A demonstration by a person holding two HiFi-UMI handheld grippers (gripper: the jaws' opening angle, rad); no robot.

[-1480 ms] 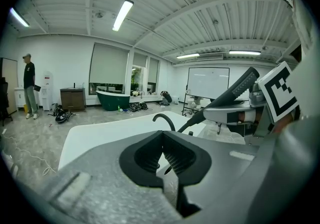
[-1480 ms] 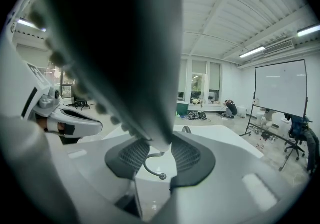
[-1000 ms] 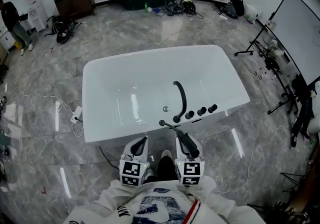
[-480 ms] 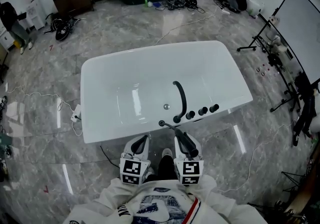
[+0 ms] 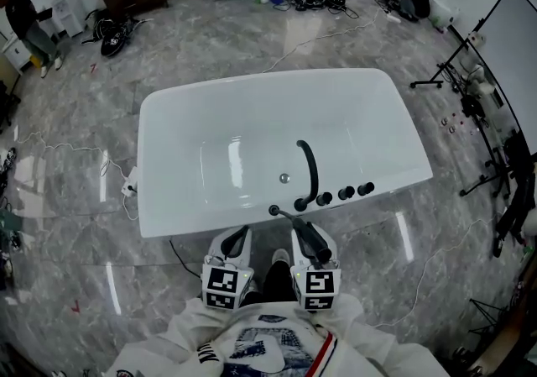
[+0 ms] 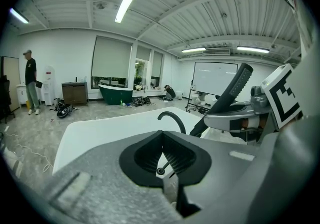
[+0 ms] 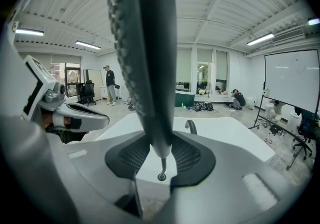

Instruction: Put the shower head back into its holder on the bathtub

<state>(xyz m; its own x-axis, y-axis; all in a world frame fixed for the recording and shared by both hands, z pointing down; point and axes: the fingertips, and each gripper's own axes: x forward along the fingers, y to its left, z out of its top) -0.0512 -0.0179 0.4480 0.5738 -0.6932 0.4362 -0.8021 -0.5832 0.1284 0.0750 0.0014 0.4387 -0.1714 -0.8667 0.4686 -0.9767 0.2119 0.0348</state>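
The right gripper (image 5: 309, 233) is clamping the shower head (image 5: 313, 240) by its handle, just short of the bathtub's (image 5: 168, 107) near rim. The holder (image 5: 273, 209) is sitting on that rim at 11 o'clock from the jaws, with the faucet (image 5: 310, 167) at 1 o'clock beyond it. The left gripper's (image 5: 240, 233) jaws are resting together, empty. Bare floor is lying open at 9 and 3 o'clock of the tub, except for a power strip (image 5: 128, 193) near the 9 o'clock wall. Only the right gripper view is showing a thin hose (image 7: 162, 164) running from the handle's end to the holder. Since a second ago the tub is filling slightly more of the head view; the grip is unchanged.
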